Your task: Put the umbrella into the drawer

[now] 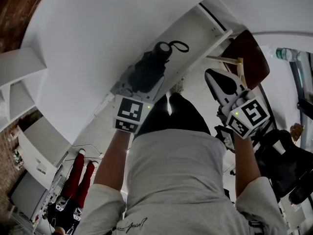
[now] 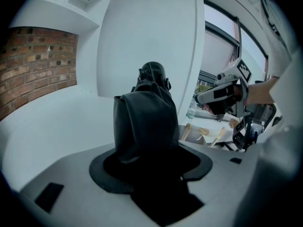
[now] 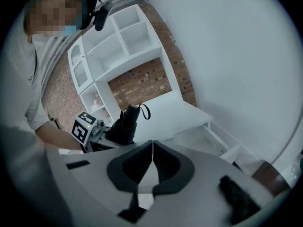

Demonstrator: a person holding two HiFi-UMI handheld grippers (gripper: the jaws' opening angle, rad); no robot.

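Note:
A black folded umbrella (image 1: 149,67) with a wrist loop stands up between the jaws of my left gripper (image 1: 142,81), which is shut on its lower part. In the left gripper view the umbrella (image 2: 147,122) fills the gap of the left gripper (image 2: 151,157). It hangs over the edge of the white table (image 1: 88,43), above the open white drawer (image 1: 200,35). My right gripper (image 1: 215,82) is shut and empty, held to the right of the umbrella; its pads meet in the right gripper view (image 3: 152,160). That view also shows the umbrella (image 3: 125,122) and the drawer (image 3: 220,141).
A brown chair seat (image 1: 250,58) on wooden legs stands just right of the drawer. A water bottle (image 1: 288,54) lies further right. White shelves (image 3: 113,46) stand against a brick wall. A black chair (image 1: 286,163) and red-handled tools (image 1: 78,175) are on the floor.

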